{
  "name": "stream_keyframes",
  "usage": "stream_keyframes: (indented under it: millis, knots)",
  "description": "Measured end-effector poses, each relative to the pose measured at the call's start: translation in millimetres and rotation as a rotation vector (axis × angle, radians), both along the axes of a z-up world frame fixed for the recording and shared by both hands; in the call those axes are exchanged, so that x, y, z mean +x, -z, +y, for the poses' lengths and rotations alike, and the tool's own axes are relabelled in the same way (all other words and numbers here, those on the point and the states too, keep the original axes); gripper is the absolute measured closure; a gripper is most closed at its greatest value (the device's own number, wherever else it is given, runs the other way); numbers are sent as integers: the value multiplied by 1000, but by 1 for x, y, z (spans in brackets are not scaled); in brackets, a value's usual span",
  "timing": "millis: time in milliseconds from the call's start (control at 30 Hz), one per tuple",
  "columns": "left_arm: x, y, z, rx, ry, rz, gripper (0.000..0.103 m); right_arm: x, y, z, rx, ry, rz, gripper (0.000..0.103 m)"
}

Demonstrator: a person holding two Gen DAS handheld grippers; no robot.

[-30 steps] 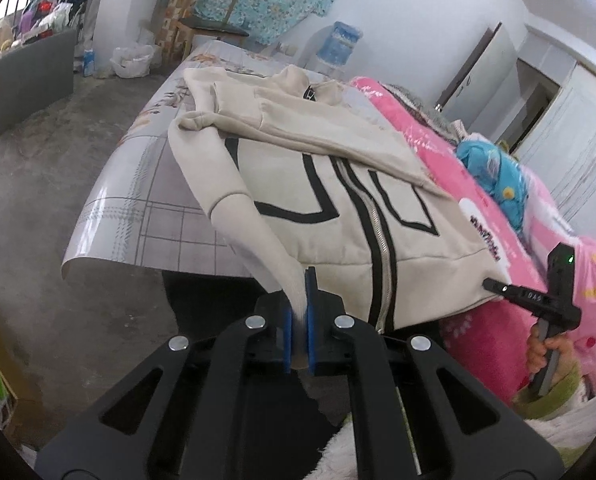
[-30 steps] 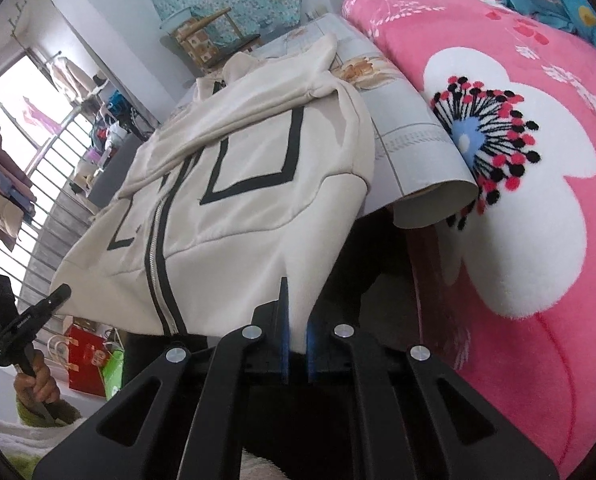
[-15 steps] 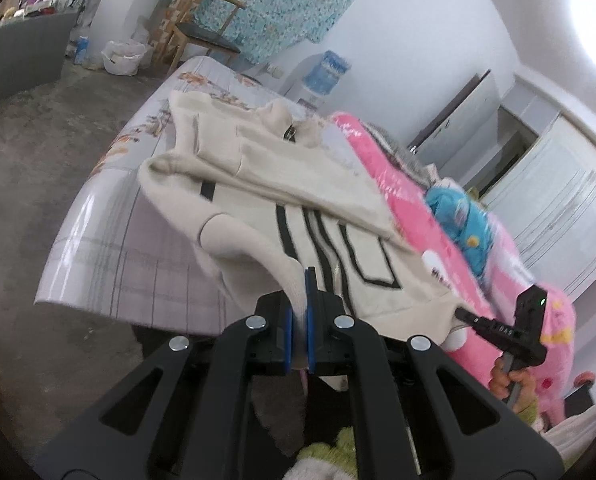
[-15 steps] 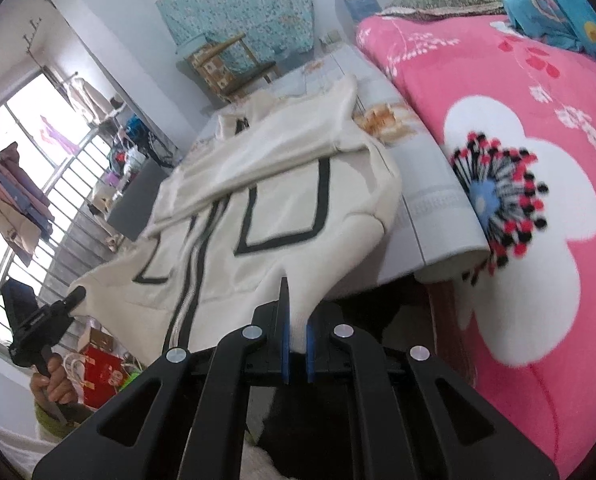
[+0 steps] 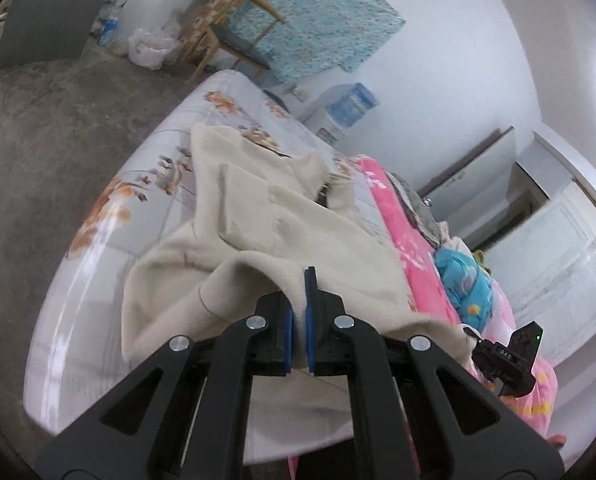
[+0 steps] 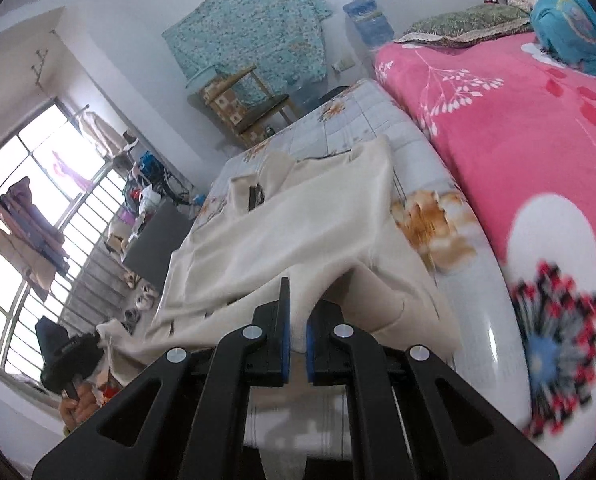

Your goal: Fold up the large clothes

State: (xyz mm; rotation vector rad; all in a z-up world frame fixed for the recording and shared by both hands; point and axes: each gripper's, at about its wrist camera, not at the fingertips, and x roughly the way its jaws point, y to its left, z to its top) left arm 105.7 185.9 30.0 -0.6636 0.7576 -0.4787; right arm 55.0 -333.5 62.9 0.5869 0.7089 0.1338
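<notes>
On the floral grey-white bed sheet (image 5: 109, 216) lies the cream zip-up jacket (image 5: 265, 220), its lower part lifted up and carried over the upper part. Left gripper (image 5: 300, 312) is clamped on one bottom corner of the cream fabric between its blue pads (image 5: 308, 320). Right gripper (image 6: 295, 336) pinches the other bottom corner in the same way. Beside the sheet spreads a pink fleece blanket with flower pattern (image 6: 530, 128).

We lose the cream jacket (image 5: 289, 236) hem behind the left claw (image 5: 299, 320); right of the right claw (image 6: 293, 336), the pink blanket (image 6: 538, 152) flower blurs.
</notes>
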Motion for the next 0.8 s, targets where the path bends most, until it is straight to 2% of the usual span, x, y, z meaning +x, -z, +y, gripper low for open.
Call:
stream_keyframes:
  millis: [167, 233, 267, 333, 367, 400, 433, 500, 567, 667, 733, 800]
  knots:
    - [41, 24, 4, -8, -29, 51, 97, 51, 31, -17, 40, 36, 45, 95]
    - [51, 38, 5, -8, -40, 87, 94, 67, 50, -27, 70, 55, 88, 79]
    - [53, 43, 6, -19, -47, 101, 93, 70, 54, -30, 60, 72, 107, 75]
    - [48, 45, 11, -34, -60, 94, 83, 64, 52, -36, 24, 108, 100, 60]
    - [45, 44, 14, -35, -71, 80, 77, 55, 47, -39, 9, 117, 72, 55]
    - [38, 41, 20, -23, -97, 62, 65, 49, 44, -40, -8, 125, 56, 49]
    - [31, 37, 26, -10, -122, 43, 61, 38, 38, -42, -48, 138, 41, 46]
    - [19, 32, 34, 26, -151, 28, 57, 24, 33, -42, -119, 153, 45, 42]
    - [10, 31, 37, 95, -173, 55, 52, 14, 37, -39, -179, 144, 80, 39]
    - [-1, 37, 31, 213, -172, 113, 49, 5, 57, -28, -263, 83, 167, 39]
    - [-4, 43, 19, 329, -164, 155, 49, 2, 62, -23, -295, 69, 177, 39]
    - [-5, 47, 10, 398, -155, 169, 49, -2, 63, -15, -342, 52, 164, 39]
